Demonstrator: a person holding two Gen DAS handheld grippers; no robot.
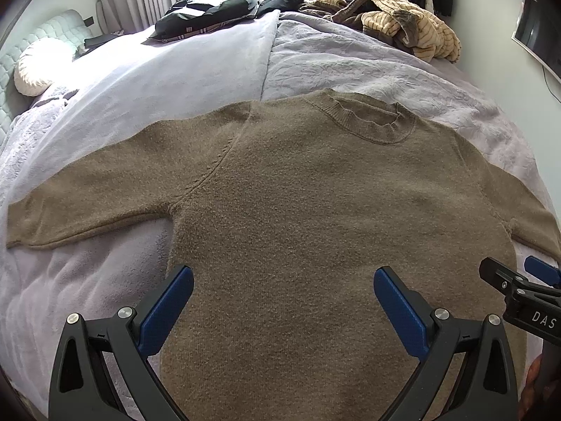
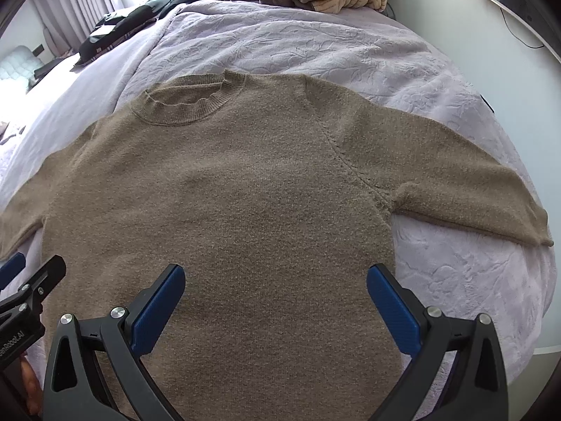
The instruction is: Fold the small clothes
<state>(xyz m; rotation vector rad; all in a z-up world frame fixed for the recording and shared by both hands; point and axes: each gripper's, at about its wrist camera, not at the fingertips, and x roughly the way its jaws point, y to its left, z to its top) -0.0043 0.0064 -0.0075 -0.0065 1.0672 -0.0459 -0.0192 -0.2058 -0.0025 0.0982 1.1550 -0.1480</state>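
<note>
- Brown fuzzy knit sweater (image 1: pixel 298 193) with a ribbed round collar lies flat and face-up on the lavender embossed bedspread (image 1: pixel 368 66), both short sleeves spread out to the sides, collar toward the far end of the bed.
- Left gripper (image 1: pixel 283 289) hovers over the lower body of the sweater, its blue-padded jaws spread wide, holding nothing.
- Right gripper (image 2: pixel 275 287) hovers just beside it over the same lower part, jaws equally wide apart and empty.
- Beyond the collar, a heap of tan striped clothes (image 1: pixel 410 24) and a pile of black garments (image 1: pixel 217 12) sit at the far edge of the bed.
- A round white cushion (image 1: pixel 38 66) rests at the left.
</note>
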